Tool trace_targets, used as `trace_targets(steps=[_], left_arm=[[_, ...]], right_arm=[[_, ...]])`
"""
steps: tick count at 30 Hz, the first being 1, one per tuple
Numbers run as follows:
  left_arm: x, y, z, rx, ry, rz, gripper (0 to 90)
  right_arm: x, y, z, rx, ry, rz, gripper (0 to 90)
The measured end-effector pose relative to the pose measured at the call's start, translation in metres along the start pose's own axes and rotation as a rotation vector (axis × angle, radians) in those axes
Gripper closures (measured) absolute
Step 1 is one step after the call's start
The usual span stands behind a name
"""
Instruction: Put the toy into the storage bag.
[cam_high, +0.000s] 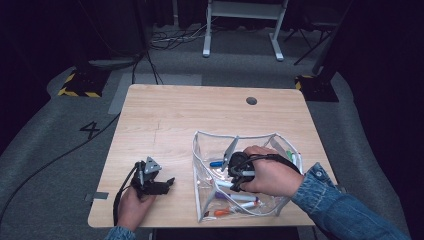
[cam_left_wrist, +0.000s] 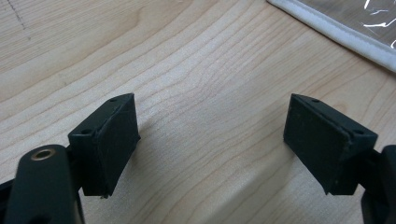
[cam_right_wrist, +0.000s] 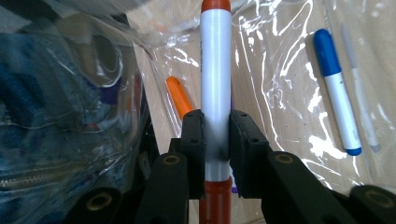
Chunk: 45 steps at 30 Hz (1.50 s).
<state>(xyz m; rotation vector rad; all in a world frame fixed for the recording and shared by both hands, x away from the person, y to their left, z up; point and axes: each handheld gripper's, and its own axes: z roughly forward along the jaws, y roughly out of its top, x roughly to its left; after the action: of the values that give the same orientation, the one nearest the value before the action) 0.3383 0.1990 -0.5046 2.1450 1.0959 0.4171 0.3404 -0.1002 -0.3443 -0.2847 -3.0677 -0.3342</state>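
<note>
Clear, crinkly plastic surrounds my right gripper (cam_right_wrist: 216, 126), which is clamped on a red-capped marker (cam_right_wrist: 215, 70) with a smooth white barrel. The marker runs straight up between my two black pads, red at both ends. I hold it down inside the transparent pouch (cam_high: 200, 165), a soft-walled bag with white piping along its rim, standing open on the pale wooden table (cam_high: 165, 115).

I judge the work well along: several markers already lie on the pouch floor. In the right gripper view I see a blue-capped marker (cam_right_wrist: 337, 91) with a white barrel, a slim grey pen (cam_right_wrist: 359, 93) just beside it, and an orange cap (cam_right_wrist: 180, 98) close to my jaws (something purple lurks behind the glare at the left, too blurred to name). What is left for this marker, as I read it, is to let go so it drops among the others.

My left gripper (cam_left_wrist: 212, 144) rests low over bare wood grain, its matte black pads wide apart with nothing between them, the pouch's white edge near its far corner.
</note>
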Motion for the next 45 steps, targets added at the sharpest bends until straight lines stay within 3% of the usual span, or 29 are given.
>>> trace_targets(steps=[12,14,18,19,28,37,45], left_arm=[[0.000,0.000,0.000,0.000,0.002,0.000,18.3],[0.000,0.000,0.000,0.000,0.000,0.000,18.3],[0.000,0.000,0.000,-0.001,0.000,0.000,18.3],[0.000,0.000,0.000,0.000,0.000,0.000,18.3],[0.000,0.000,0.000,0.003,-0.002,0.001,18.3],[0.000,0.000,0.000,0.003,0.000,0.005,18.3],[0.000,0.000,0.000,0.004,0.001,0.006,18.3]], right_arm=[[-0.007,0.000,0.038,0.109,0.020,-0.003,76.7],[-0.007,-0.002,0.040,0.117,0.023,-0.003,70.6],[-0.007,-0.003,0.031,0.038,-0.012,0.015,59.7],[-0.008,-0.003,0.025,-0.007,-0.018,0.024,57.3],[-0.005,-0.014,-0.020,-0.224,-0.101,0.079,53.9],[-0.010,-0.043,-0.063,-0.356,-0.177,0.165,52.4],[-0.015,-0.081,-0.095,-0.423,-0.231,0.252,52.4]])
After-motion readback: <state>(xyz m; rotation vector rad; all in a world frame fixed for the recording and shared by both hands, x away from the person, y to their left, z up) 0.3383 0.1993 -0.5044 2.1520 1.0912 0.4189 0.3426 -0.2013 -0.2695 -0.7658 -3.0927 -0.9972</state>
